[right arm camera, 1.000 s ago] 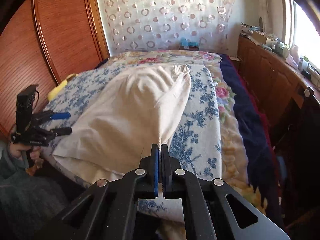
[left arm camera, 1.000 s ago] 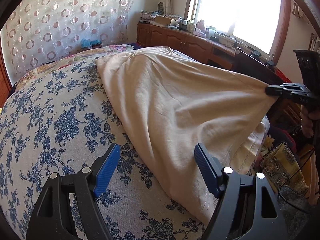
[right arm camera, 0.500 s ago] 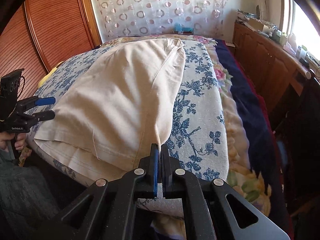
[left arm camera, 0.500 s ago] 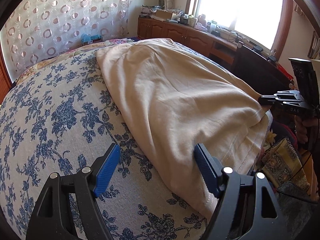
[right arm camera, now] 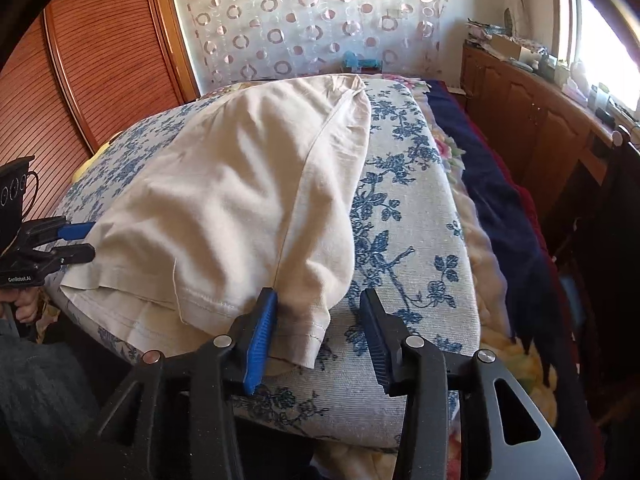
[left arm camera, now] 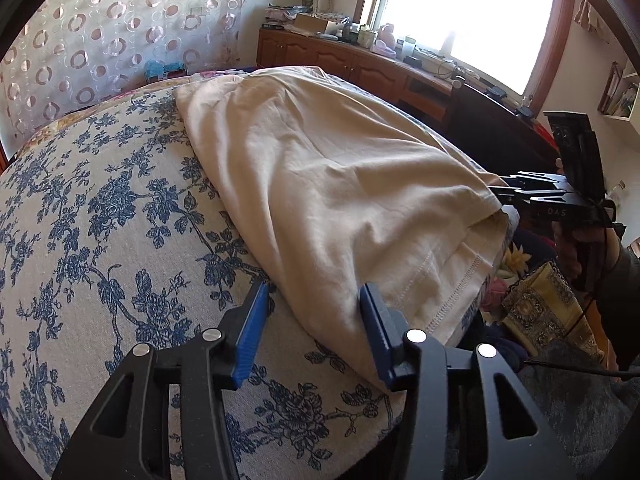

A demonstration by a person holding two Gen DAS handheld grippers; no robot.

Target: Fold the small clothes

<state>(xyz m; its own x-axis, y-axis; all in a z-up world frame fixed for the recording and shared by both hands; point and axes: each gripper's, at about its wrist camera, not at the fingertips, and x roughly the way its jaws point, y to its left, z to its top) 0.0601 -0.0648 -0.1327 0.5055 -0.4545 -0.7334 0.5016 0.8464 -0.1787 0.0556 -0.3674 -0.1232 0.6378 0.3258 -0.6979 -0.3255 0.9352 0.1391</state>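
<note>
A cream garment [left arm camera: 332,184] lies lengthwise on the blue-flowered bedspread [left arm camera: 100,208], its hem at the near edge of the bed. My left gripper [left arm camera: 314,332] is open and empty, its blue pads astride the hem's left corner. My right gripper [right arm camera: 318,334] is open too, with the hem's right corner [right arm camera: 308,336] lying loose between its fingers. Each gripper shows in the other view: the right one [left arm camera: 520,194] at the garment's far corner, the left one [right arm camera: 70,242] at the left corner.
The bedspread [right arm camera: 404,208] covers a raised mattress. A dark blue blanket [right arm camera: 500,216] lies to the right. Wooden cabinets [left arm camera: 360,64] stand under the window. A wooden sliding door [right arm camera: 80,60] is at the left. A patterned curtain [right arm camera: 312,16] hangs behind the bed.
My right gripper has lowered the garment's corner onto the bed and opened, letting it go. The cloth now lies flat. My left gripper stays open by the other corner.
</note>
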